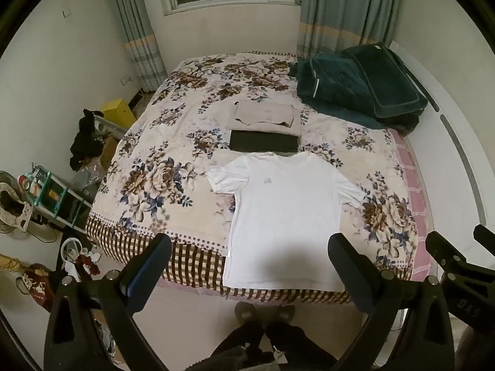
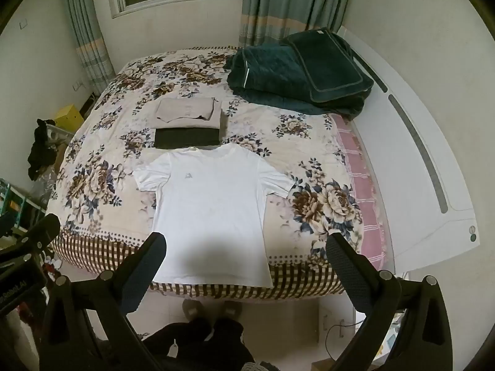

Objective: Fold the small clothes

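Note:
A white T-shirt lies flat and face up on the floral bedspread, its hem at the bed's near edge. Beyond its collar sit a folded black garment and a folded beige garment. My left gripper hangs open high above the hem, nothing between its fingers. My right gripper is open too, above the shirt's lower right part. Part of the right gripper shows at the right edge of the left wrist view.
A dark green quilt with pillows is piled at the bed's far right. A white headboard runs along the right. Clutter and a shelf stand on the floor left of the bed. A person's slippered feet stand at the bed's foot.

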### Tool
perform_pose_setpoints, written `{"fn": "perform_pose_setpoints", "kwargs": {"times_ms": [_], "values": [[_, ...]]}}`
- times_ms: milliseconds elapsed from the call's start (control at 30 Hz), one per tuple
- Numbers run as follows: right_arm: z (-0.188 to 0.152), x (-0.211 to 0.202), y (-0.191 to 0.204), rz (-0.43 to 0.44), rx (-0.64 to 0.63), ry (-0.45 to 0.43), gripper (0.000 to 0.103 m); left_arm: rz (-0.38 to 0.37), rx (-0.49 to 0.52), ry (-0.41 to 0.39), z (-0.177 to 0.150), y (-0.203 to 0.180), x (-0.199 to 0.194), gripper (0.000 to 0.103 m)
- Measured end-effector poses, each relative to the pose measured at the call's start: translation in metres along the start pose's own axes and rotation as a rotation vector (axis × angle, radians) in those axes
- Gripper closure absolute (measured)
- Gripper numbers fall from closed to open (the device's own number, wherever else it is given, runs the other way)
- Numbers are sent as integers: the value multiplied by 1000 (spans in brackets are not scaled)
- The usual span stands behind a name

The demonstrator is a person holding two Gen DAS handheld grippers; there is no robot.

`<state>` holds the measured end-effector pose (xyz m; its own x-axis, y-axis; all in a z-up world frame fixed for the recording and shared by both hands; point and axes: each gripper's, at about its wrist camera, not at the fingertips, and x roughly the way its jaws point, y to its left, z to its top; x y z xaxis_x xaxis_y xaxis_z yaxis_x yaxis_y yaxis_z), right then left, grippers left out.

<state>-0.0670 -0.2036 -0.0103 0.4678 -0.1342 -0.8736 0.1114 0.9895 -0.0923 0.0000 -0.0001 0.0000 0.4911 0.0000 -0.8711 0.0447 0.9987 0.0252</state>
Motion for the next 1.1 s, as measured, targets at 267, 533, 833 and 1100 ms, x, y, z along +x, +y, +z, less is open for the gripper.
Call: {"fn": "perform_pose_setpoints", "kwargs": {"times_ms": [267, 533, 833, 1100], "values": [[1, 2, 0, 5, 5, -4, 0, 5, 2, -6, 0, 0, 0, 0], [3, 2, -1, 9, 5, -1, 0, 5, 2, -5, 0, 0, 1, 0], [6, 3, -1, 8, 4, -2, 0, 1, 0, -10, 1, -6, 3, 0], [9, 3, -1, 9, 5, -2, 0, -6, 0, -21, 14, -6, 0, 0]]}}
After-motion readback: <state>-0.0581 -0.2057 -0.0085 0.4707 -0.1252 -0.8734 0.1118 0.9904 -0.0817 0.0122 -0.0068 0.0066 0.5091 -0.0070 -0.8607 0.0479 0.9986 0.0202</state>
